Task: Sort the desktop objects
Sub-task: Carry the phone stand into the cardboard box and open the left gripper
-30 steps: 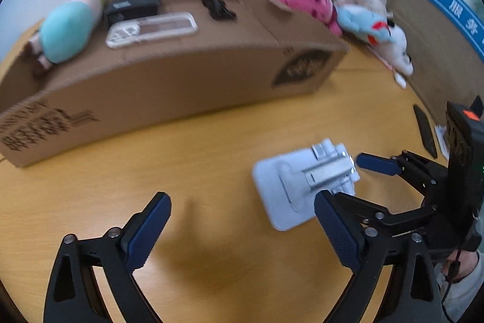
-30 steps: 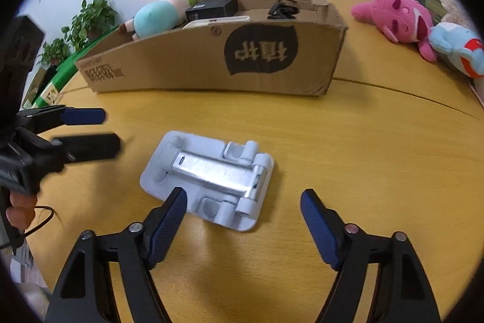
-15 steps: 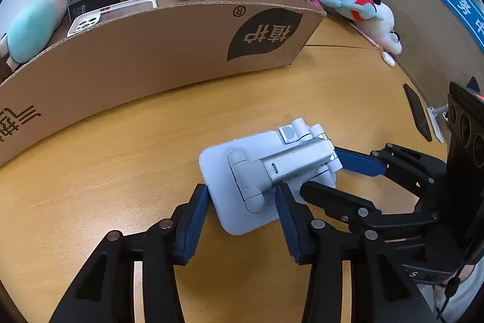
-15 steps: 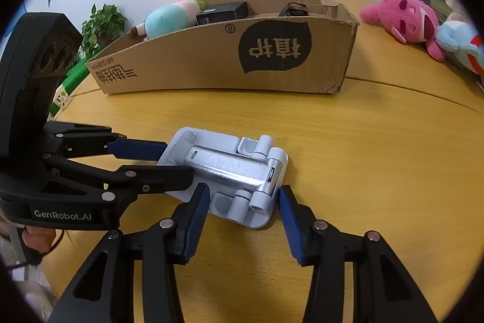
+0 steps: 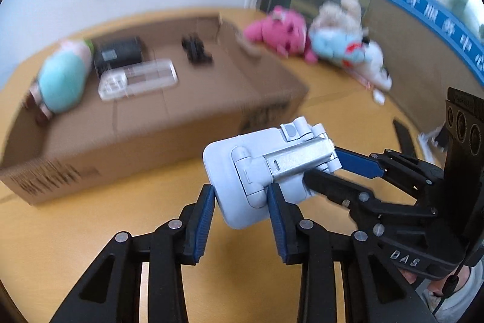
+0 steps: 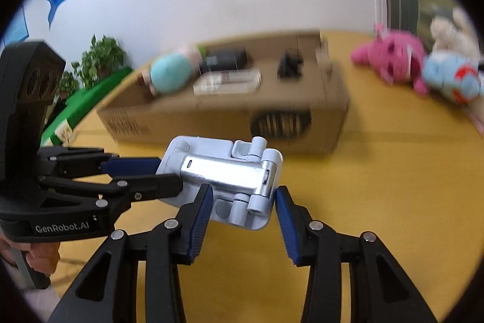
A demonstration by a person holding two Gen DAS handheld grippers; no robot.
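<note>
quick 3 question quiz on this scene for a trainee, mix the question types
1. True or false: the folded phone stand is gripped by only one gripper.
2. Which lies inside the cardboard box? A) pink plush B) clear phone case C) potted plant
3. Fill in: the stand is held ___ the wooden table.

Key: 1 false, the left gripper and right gripper both clamp it, their fingers closing; 2 B, clear phone case; 3 above.

Pale blue stand, blue pads, brown box on a yellow-orange desk

The folding stand is pale blue with a silver metal arm; both black grippers carry dark blue ribbed pads. The cardboard box is brown with black print. Beyond it lie a pink plush and a light blue plush marked red.
</note>
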